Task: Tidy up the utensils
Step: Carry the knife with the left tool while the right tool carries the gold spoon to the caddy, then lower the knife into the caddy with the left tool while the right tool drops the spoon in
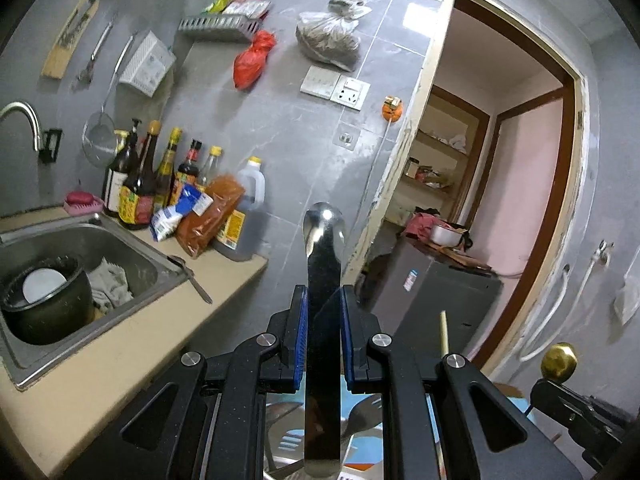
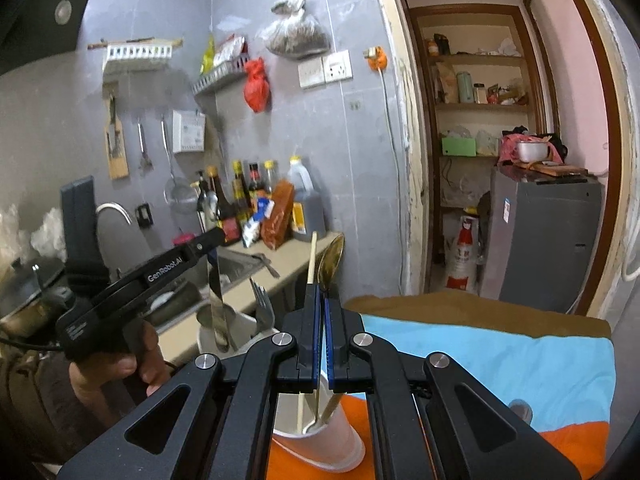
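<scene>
Blue pads of the left gripper (image 1: 323, 300) pinch the flat steel handle of a spoon (image 1: 323, 264), bowl pointing forward. Pressed together, the right gripper (image 2: 322, 300) nips a gold spoon (image 2: 330, 261) standing in a pale cup (image 2: 320, 436) beside a chopstick (image 2: 311, 258). Only the right wrist view shows a white holder (image 2: 244, 330) with forks (image 2: 262, 300) and the hand (image 2: 120, 364) on the left tool. Only the left wrist view looks into the sink (image 1: 132, 240), where a dark pot (image 1: 48, 304) sits.
</scene>
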The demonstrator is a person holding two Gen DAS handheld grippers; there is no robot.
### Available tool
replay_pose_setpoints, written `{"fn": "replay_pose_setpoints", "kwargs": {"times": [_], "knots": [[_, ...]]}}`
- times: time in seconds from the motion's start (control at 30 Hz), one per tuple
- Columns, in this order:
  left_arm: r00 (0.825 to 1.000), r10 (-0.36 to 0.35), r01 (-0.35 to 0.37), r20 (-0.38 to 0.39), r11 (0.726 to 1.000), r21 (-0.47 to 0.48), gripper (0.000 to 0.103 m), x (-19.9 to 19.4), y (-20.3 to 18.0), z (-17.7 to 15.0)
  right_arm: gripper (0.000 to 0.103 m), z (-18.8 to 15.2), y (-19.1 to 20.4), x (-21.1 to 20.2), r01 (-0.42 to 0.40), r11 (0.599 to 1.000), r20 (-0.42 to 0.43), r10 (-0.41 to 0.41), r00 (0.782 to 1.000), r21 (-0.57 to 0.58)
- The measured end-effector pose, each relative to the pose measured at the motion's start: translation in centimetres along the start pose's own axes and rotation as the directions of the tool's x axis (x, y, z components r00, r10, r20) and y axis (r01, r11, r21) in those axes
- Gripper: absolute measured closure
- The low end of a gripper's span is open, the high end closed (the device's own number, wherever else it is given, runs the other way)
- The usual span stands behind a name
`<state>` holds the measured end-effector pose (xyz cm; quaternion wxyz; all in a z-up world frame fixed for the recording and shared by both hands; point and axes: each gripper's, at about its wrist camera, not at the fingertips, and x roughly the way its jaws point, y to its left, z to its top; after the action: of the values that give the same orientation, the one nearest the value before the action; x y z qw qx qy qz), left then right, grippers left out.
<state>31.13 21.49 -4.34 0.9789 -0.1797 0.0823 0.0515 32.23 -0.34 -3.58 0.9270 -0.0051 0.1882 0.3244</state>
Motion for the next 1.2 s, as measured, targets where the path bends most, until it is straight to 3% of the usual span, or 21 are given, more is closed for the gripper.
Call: {"fn": "replay_pose_setpoints", "kwargs": {"times": [0.47, 0.57, 0.63, 0.73, 0.83, 0.87, 1.03, 1.07, 1.2], "knots": [[0.998, -0.004, 0.008, -0.059, 0.997, 0.075, 0.091, -0.5, -0.8, -1.8, 0.098, -0.5, -0.4, 0.2, -0.008, 1.000, -0.017, 0.008, 1.000, -0.003], [0.997, -0.017, 0.022, -0.073, 0.997, 0.069, 0.091, -0.6, -0.8, -1.5, 0.094, -0.6, -0.4, 0.1, -0.023, 1.000, -0.020, 0.023, 1.000, 0.009], [0.996, -0.024, 0.030, -0.086, 0.998, 0.063, 0.091, -0.7, -0.8, -1.3, 0.085, -0.5, -0.4, 0.0, -0.029, 0.999, -0.018, 0.029, 0.999, 0.016], [0.993, -0.041, 0.048, -0.106, 0.997, 0.058, 0.091, -0.9, -0.9, -0.9, 0.084, -0.5, -0.4, -0.2, -0.043, 0.998, -0.017, 0.044, 0.999, 0.035], [0.991, -0.058, 0.066, -0.121, 0.996, 0.062, 0.086, -1.3, -1.2, -0.6, 0.081, -0.2, -0.6, -0.8, -0.046, 0.997, 0.000, 0.046, 0.999, 0.057], [0.990, -0.064, 0.072, -0.124, 0.995, 0.062, 0.080, -1.4, -1.3, -0.4, 0.079, -0.1, -0.7, -1.1, -0.045, 0.997, 0.010, 0.045, 0.999, 0.068], [0.988, -0.092, 0.101, -0.123, 0.993, 0.065, 0.063, -2.5, -2.4, 0.4, 0.043, 0.7, -2.0, -3.1, -0.016, 0.991, 0.080, 0.005, 0.997, 0.129], [0.988, -0.093, 0.102, -0.123, 0.992, 0.069, 0.055, -2.7, -2.7, 0.6, 0.040, 0.8, -2.1, -3.5, -0.004, 0.991, 0.090, -0.008, 0.996, 0.136], [0.992, -0.081, 0.088, -0.100, 0.994, 0.068, 0.019, -3.6, -4.1, 1.1, 0.003, 1.3, -3.3, -5.8, 0.046, 0.985, 0.143, -0.069, 0.987, 0.164]]}}
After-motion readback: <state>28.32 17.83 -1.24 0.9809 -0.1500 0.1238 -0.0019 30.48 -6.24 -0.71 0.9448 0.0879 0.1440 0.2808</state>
